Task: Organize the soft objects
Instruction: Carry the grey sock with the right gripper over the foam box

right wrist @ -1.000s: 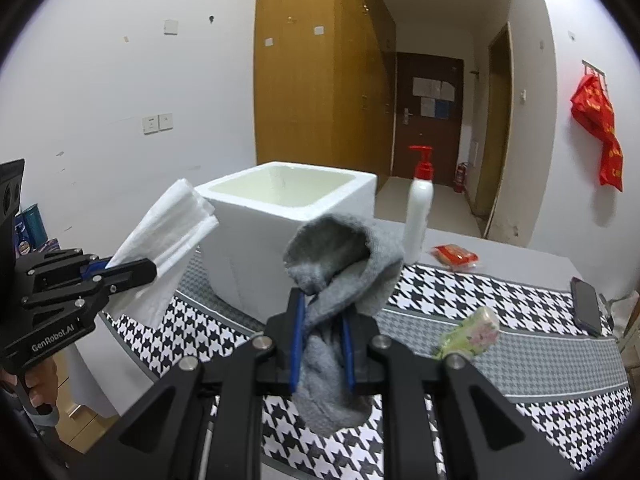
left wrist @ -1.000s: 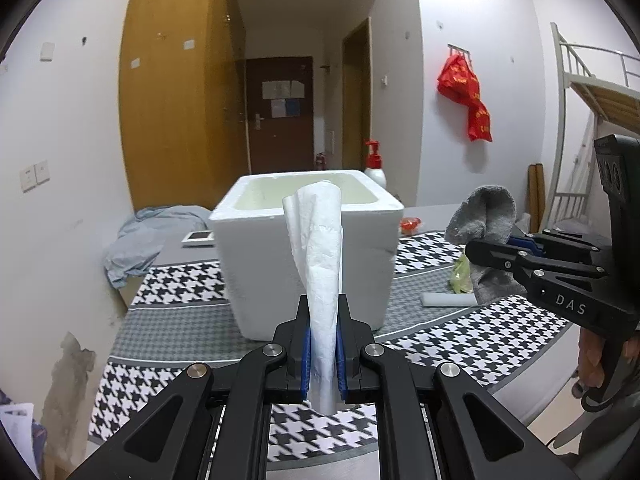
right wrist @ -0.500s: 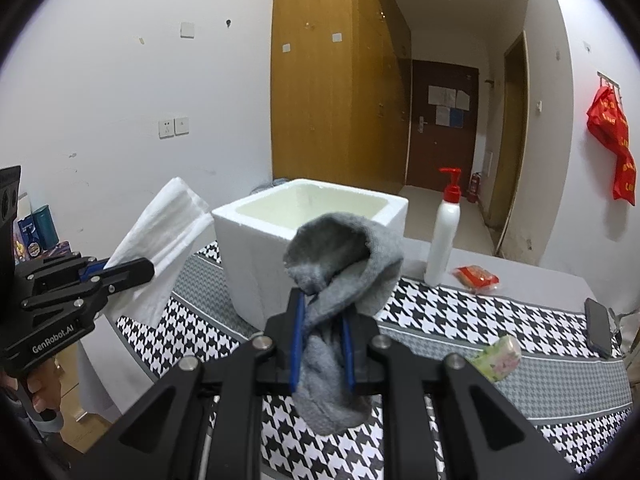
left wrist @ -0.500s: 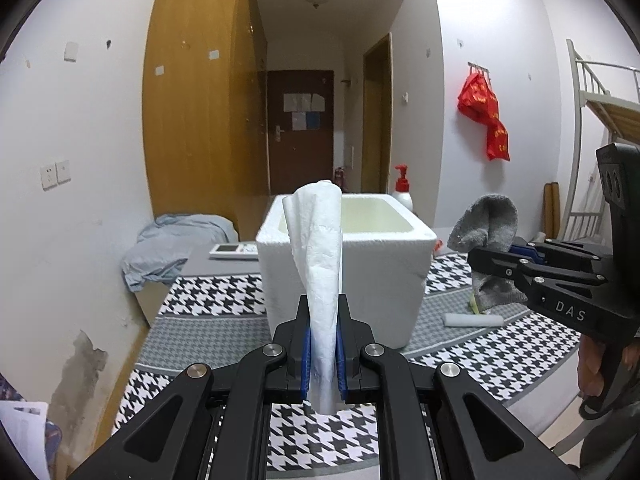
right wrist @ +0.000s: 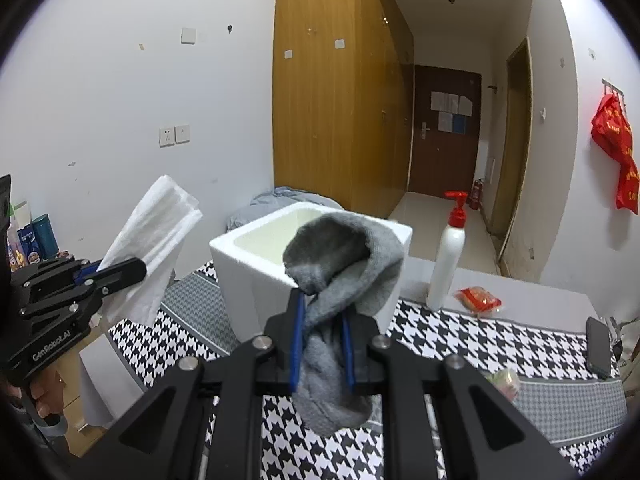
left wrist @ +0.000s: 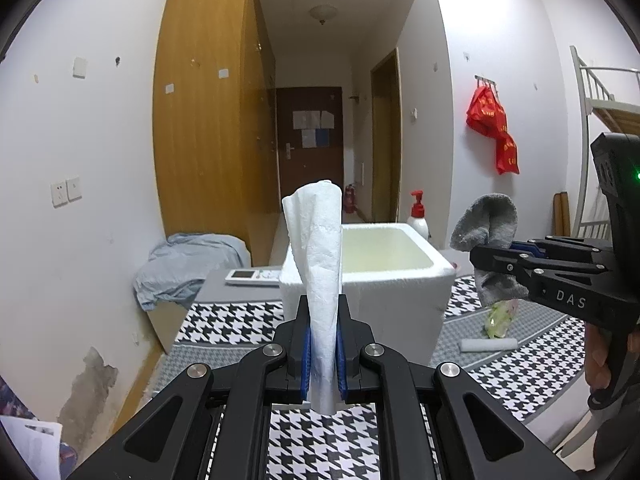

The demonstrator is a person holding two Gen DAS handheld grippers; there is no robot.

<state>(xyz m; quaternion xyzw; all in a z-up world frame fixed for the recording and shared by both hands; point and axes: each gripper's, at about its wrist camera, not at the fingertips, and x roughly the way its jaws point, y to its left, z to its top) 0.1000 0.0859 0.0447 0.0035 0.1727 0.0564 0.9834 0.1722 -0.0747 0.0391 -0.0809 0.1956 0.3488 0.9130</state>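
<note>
Foam box (left wrist: 400,280) (nothing visible inside)

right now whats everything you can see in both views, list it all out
foam box: 1, white, open top, on the table
tissue: 1, white, pinched upright in the left gripper
sock: 1, grey, clamped in the right gripper
tablecloth: 1, black and white houndstooth with grey bands, over the table
pump bottle: 1, white with red pump, right of the box
snack packet: 1, red, beside the bottle
green packet: 1, on the cloth
white roll: 1, on the cloth
phone: 1, dark, table's right edge
remote: 1, white, behind the box
blue cloth: 1, heaped at the wall
red bag: 1, on a wall hook
left gripper: 1, black, shut
right gripper: 1, black, shut
</note>
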